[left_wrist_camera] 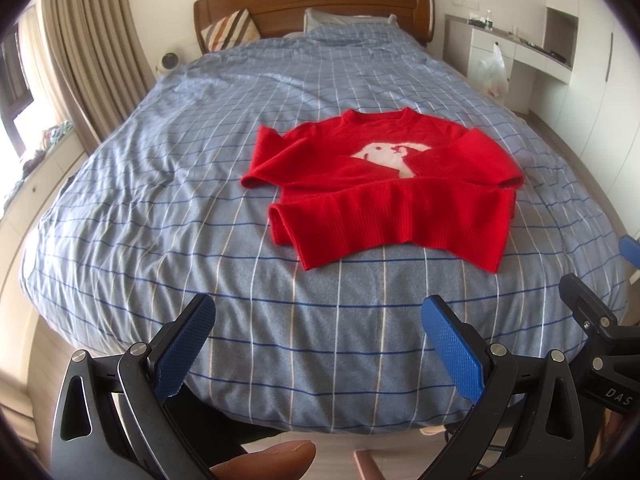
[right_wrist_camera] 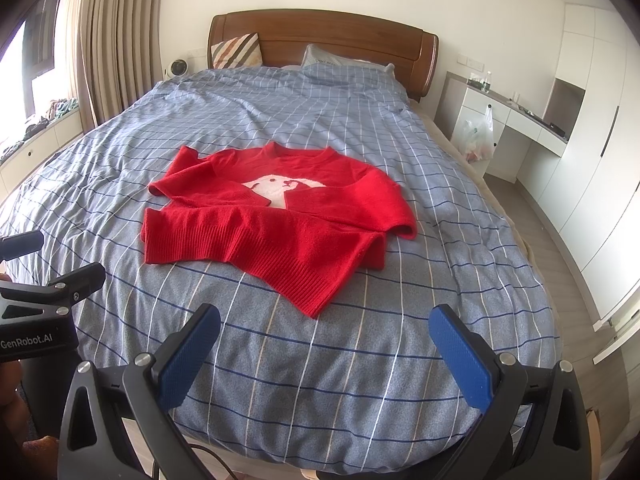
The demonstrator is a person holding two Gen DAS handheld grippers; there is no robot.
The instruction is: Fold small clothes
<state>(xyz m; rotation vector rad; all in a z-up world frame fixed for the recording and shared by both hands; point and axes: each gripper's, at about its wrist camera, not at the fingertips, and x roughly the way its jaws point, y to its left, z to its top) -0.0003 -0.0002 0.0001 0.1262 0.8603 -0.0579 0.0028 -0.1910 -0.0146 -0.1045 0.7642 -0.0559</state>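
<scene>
A small red sweater (left_wrist_camera: 384, 188) with a white animal picture lies on the blue checked bed cover (left_wrist_camera: 160, 184), both sleeves folded across its front. It also shows in the right wrist view (right_wrist_camera: 280, 228). My left gripper (left_wrist_camera: 318, 316) is open and empty above the foot of the bed, well short of the sweater's hem. My right gripper (right_wrist_camera: 324, 326) is open and empty too, its fingertips a short way in front of the hem corner. The right gripper's body shows at the right edge of the left wrist view (left_wrist_camera: 600, 336).
A wooden headboard (right_wrist_camera: 320, 36) and pillows (right_wrist_camera: 236, 52) stand at the far end. Curtains (right_wrist_camera: 116, 36) and a window bench are on the left. A white desk (right_wrist_camera: 516, 116) with a hanging plastic bag (right_wrist_camera: 478, 136) and cupboards are on the right.
</scene>
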